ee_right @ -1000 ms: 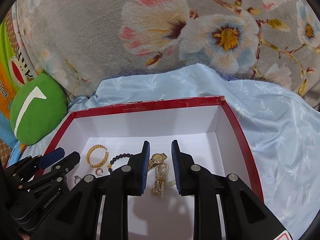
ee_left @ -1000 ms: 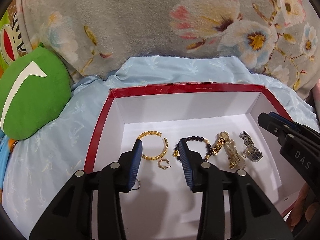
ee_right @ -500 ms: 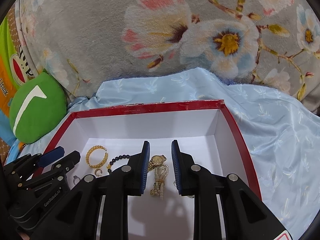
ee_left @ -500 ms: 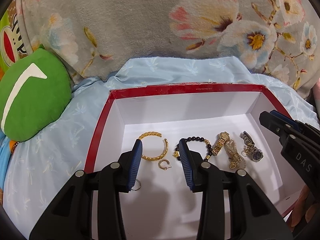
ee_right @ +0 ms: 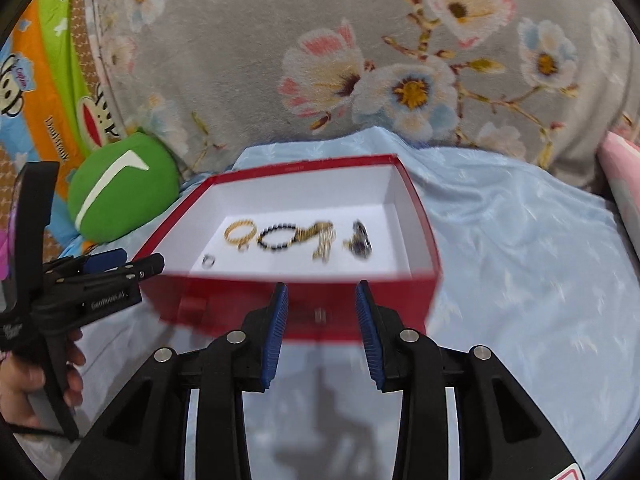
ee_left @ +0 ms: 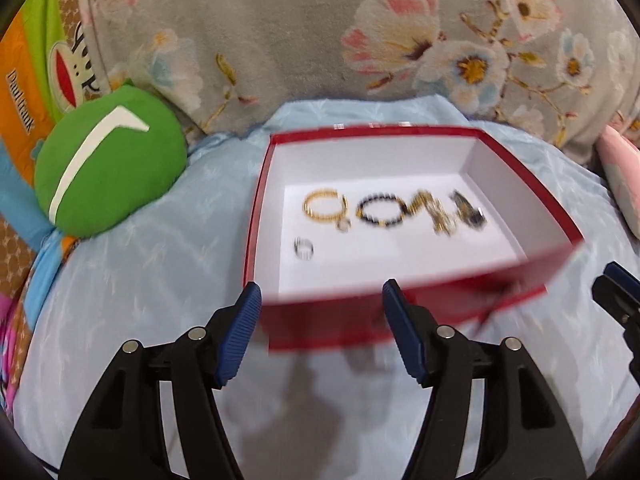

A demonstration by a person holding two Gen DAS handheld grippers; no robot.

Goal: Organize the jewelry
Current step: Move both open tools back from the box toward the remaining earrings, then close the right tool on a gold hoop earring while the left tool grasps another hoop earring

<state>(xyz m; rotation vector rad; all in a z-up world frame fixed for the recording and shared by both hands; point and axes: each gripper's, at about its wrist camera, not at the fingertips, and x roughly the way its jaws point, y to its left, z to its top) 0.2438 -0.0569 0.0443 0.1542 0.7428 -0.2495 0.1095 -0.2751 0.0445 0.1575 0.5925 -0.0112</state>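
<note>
Though just widened, both hand-held grippers (ee_left: 320,332) (ee_right: 322,334) empty.

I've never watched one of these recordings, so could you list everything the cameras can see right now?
box: one, red outside, white inside, on the blue sheet
bangle: one, gold, left in box
small hoop: one, gold, beside bangle
ring: one, silver, nearest front-left of box
bead bracelet: one, black with gold, middle of box
gold watches: blurred, seemingly two, right of beads
dark watch: one, far right in box
sheet: one, pale blue, under box
blanket: one, grey floral, behind
cushion: one, green, left
left gripper: open, empty
right gripper: open, empty
hand: one, holding left gripper
</note>
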